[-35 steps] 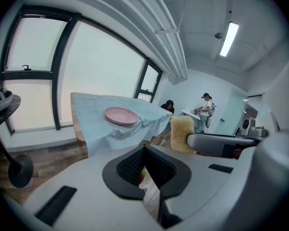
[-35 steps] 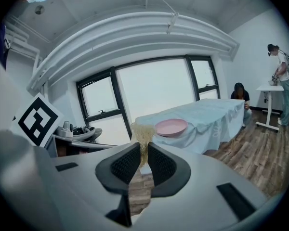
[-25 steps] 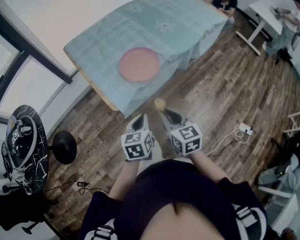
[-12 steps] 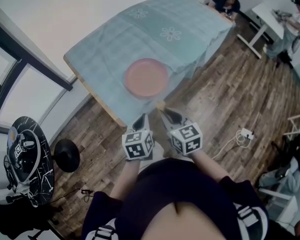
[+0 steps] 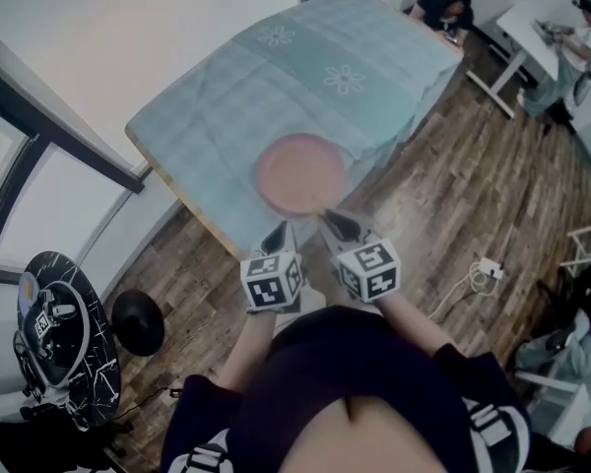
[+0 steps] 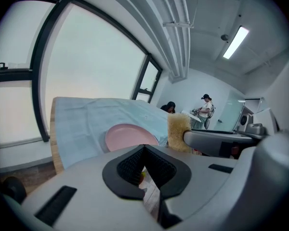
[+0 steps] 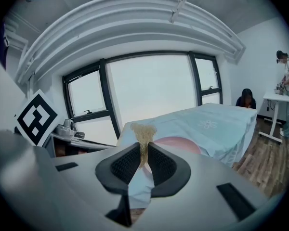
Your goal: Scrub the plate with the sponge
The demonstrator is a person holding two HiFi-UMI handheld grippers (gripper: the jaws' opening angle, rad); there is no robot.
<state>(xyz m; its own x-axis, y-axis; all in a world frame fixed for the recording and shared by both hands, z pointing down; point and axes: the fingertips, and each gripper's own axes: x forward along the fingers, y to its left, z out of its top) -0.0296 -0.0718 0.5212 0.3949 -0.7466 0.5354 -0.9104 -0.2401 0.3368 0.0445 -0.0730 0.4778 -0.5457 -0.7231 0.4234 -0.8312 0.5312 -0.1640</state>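
Pink plate [image 5: 300,173] lies on the blue-clothed table [image 5: 207,106] in the head view, with the left gripper [image 5: 276,235] and right gripper [image 5: 332,223] close before it. Left gripper view shows jaws tip to tip, nothing between. Right gripper view shows jaws clamped on the yellow sponge [image 7: 143,131].

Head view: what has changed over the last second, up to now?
The person stepped toward the table, bringing the right gripper and its sponge up to the near rim of the pink plate. Unchanged: sponge clamped, left gripper shut and empty, plate in place.
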